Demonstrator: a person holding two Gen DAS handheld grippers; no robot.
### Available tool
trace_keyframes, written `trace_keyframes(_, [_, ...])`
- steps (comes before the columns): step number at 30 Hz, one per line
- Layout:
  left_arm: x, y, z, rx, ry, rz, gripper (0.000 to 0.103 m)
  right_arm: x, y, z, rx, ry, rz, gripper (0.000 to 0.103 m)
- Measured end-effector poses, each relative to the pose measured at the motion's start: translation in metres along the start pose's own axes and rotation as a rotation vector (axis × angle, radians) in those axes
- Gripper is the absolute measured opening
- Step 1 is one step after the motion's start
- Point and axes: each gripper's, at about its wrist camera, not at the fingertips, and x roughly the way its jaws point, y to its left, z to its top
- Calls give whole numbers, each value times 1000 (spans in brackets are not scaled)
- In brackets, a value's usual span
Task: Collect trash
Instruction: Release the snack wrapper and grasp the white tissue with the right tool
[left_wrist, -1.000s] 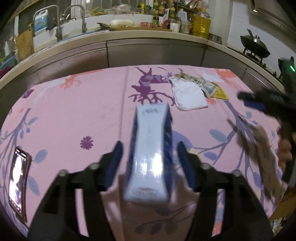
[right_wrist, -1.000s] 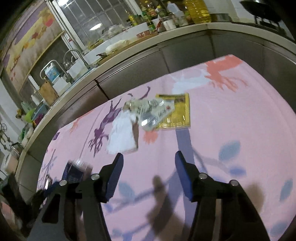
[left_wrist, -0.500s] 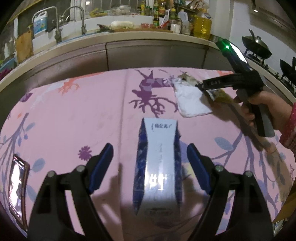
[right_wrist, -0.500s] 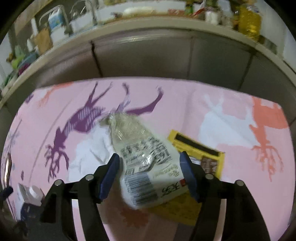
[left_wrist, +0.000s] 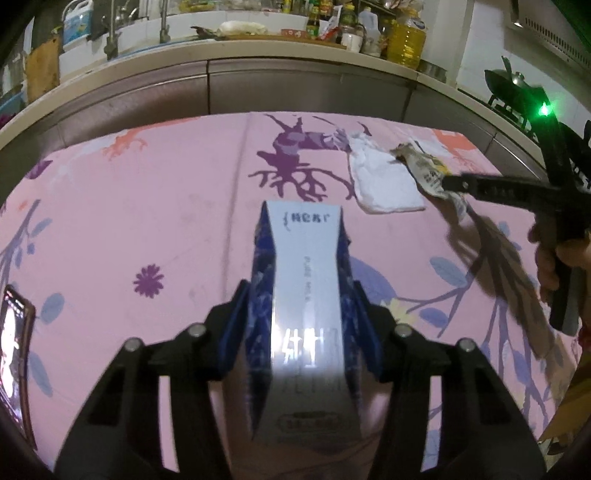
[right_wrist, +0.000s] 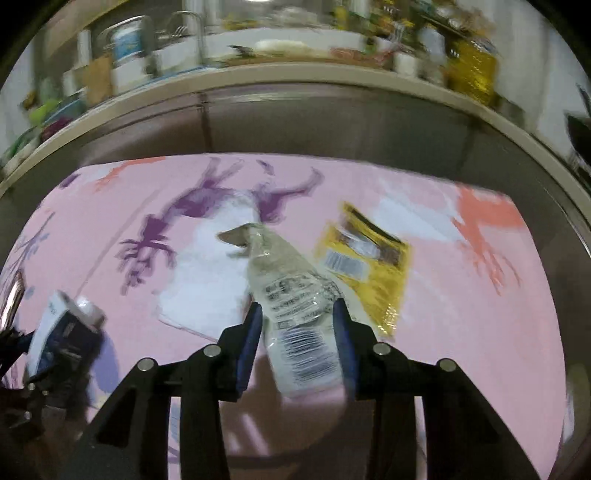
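My left gripper (left_wrist: 301, 325) is shut on a blue and white milk carton (left_wrist: 304, 295) that lies lengthwise between its fingers on the pink tablecloth (left_wrist: 147, 206). My right gripper (right_wrist: 297, 336) is shut on a clear plastic wrapper with a barcode (right_wrist: 291, 302); it also shows in the left wrist view (left_wrist: 424, 170), lifted off the cloth. A white paper napkin (right_wrist: 210, 288) and a yellow wrapper (right_wrist: 365, 266) lie flat on the cloth beside it. The carton also shows at the left of the right wrist view (right_wrist: 62, 336).
A phone (left_wrist: 13, 343) lies at the table's left edge. A kitchen counter (left_wrist: 295, 62) with a sink, bottles and an oil jug (left_wrist: 404, 44) runs behind the table. A stove with a wok (left_wrist: 506, 85) stands at the back right.
My left gripper has closed on the milk carton. My right gripper has closed on the clear wrapper and raised it off the napkin.
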Motion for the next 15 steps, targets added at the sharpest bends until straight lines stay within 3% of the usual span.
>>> trace_keyframes(3, [0, 1, 0, -3, -1, 4, 52, -7, -9, -13, 78, 4, -1, 36])
trace_keyframes(5, [0, 2, -1, -6, -4, 3, 52, -13, -7, -17, 74, -13, -11, 42])
trace_keyframes(7, [0, 1, -1, -3, -7, 7, 52, -22, -3, -20, 83, -45, 17, 57])
trace_keyframes(9, [2, 3, -3, -6, 3, 10, 52, -35, 5, -16, 90, -97, 71, 63])
trace_keyframes(12, [4, 5, -4, -15, 5, 0, 52, -45, 22, -6, 47, -138, 144, 64])
trace_keyframes(15, [4, 7, -5, -18, 0, -7, 52, -39, 48, 8, -42, -112, 207, 64])
